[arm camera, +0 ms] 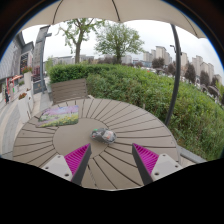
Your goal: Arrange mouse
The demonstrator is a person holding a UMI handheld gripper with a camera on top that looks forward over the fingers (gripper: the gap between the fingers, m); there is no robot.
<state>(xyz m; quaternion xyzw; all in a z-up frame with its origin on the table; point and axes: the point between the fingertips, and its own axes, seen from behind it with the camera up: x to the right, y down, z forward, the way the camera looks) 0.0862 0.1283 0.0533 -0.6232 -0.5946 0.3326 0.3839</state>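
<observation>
A small grey mouse (104, 134) lies on the round slatted wooden table (135, 120), near its middle. My gripper (111, 160) is held above the table's near side, with the mouse just ahead of the fingers and apart from them. The fingers (78, 158) with magenta pads stand wide apart and hold nothing.
A green-edged mat or book (60, 117) lies on the table's left part. A wooden chair (70, 90) stands behind the table. An umbrella pole (176, 75) rises at the right, its canopy overhead. A hedge and grass lie beyond.
</observation>
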